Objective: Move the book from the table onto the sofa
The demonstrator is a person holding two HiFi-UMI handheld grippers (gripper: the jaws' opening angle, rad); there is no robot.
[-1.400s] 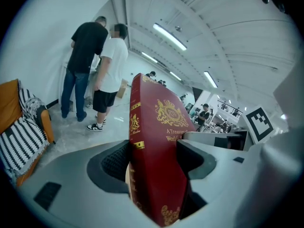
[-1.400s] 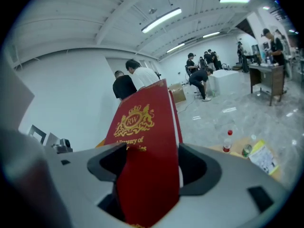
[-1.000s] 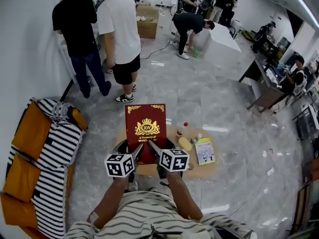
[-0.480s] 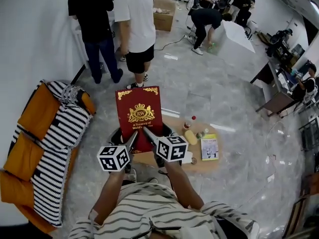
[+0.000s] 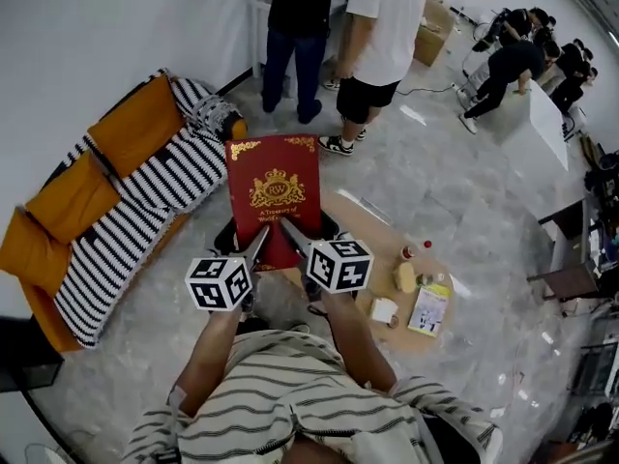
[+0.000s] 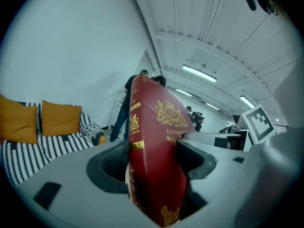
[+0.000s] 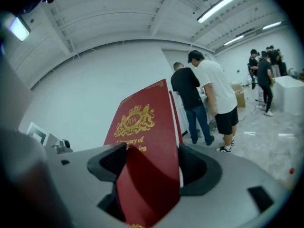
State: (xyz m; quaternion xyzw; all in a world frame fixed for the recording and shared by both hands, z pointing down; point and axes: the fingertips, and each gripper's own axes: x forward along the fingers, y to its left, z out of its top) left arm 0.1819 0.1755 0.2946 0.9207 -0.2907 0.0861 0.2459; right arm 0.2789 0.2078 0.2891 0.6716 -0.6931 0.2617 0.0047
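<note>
Book (image 5: 274, 196): a red hardback with a gold crest and gold lettering. It is off the worktop and held in the air by its lower edge, with the front cover facing up towards the head camera and the top edge towards 12 o'clock.
Left tool (image 5: 257, 251): its jaws are closed onto the book's lower left part, and the spine stands between its dark pads.
Right tool (image 5: 293, 235): its jaws are clamped on the book's lower right part, with the cover pinched between both pads.
Sofa (image 5: 116, 211): at 9 o'clock from the book, under a black-and-white striped cover. The book does not touch it.
Cushions (image 5: 73, 196): orange, lined along the sofa's back.
Worktop (image 5: 372, 269): low and wooden, at 4 o'clock from the book.
On the worktop: a small red-capped bottle (image 5: 407, 252) and a yellow-green booklet (image 5: 429, 309), well apart from the book.
People (image 5: 387, 27): two stand at 12 to 1 o'clock, beyond the book, on the grey floor (image 5: 464, 191).
</note>
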